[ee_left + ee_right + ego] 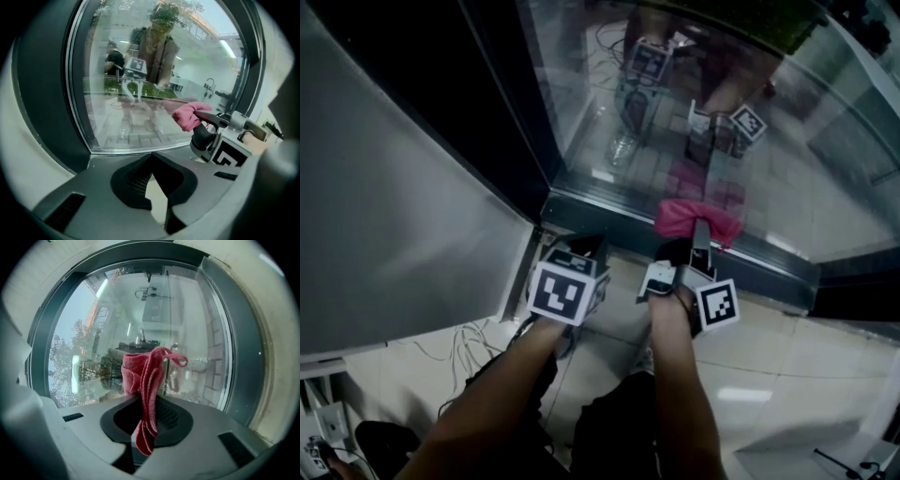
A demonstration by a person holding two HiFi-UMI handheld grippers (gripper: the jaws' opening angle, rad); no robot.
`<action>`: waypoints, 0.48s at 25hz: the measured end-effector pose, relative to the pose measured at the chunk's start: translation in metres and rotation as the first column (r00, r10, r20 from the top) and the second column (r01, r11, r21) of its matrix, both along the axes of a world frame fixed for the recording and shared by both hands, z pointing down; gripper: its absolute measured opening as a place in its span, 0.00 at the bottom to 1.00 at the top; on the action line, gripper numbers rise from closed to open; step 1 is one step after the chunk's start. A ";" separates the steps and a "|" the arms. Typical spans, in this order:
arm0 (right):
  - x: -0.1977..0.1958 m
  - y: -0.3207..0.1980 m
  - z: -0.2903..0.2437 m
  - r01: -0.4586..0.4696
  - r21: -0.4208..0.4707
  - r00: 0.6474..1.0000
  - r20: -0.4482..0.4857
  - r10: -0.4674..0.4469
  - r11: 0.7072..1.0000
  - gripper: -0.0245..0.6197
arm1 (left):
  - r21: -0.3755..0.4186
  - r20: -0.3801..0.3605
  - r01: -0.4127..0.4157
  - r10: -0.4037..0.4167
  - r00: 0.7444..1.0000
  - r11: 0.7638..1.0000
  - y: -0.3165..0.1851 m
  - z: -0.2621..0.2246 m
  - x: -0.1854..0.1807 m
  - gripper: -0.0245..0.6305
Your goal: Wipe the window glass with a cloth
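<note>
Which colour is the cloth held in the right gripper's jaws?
Pink-red. The cloth shows best in the right gripper view.

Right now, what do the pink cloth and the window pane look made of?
Pink cloth: soft textile, likely terry or microfibre, with a matte finish. It creases and hangs limp from the right tongs.
Window pane: glass, glossy and clear. It throws reflections and is see-through.
</note>
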State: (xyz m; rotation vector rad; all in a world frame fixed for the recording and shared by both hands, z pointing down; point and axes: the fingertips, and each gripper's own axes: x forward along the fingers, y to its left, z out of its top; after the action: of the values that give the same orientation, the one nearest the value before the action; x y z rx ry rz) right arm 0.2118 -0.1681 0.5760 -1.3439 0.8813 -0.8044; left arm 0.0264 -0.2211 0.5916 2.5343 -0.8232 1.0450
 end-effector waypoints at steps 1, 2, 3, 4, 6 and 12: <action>-0.001 0.001 0.008 -0.001 -0.013 1.000 0.013 0.001 1.000 0.11 | -0.003 0.000 -0.002 0.002 1.000 1.000 0.001 0.001 0.001 0.04; -0.003 0.002 0.018 -0.001 -0.030 1.000 0.028 0.002 1.000 0.11 | -0.006 -0.003 -0.006 0.006 1.000 1.000 0.003 0.001 0.002 0.04; -0.004 0.003 0.028 -0.001 -0.048 0.999 0.042 0.003 0.999 0.11 | -0.009 -0.007 -0.009 0.009 1.000 1.000 0.004 0.002 0.004 0.04; -0.006 0.004 0.039 0.000 -0.066 0.999 0.051 0.003 0.998 0.10 | -0.013 -0.013 -0.012 0.012 1.000 1.000 0.006 0.002 0.005 0.04; -0.010 0.004 0.058 0.008 -0.105 0.998 0.058 -0.001 0.994 0.10 | -0.020 -0.018 -0.013 0.013 1.000 1.000 0.007 0.001 0.005 0.04; -0.015 0.000 0.099 0.040 -0.227 0.997 0.069 -0.025 0.973 0.10 | -0.036 -0.009 -0.019 0.019 1.000 0.999 0.008 0.003 0.006 0.04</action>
State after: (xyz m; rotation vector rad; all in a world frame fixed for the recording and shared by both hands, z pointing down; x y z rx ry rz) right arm 0.1967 -0.1683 0.6751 -1.4977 0.7786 -0.9939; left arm 0.0319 -0.2131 0.5945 2.5195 -0.7722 1.0440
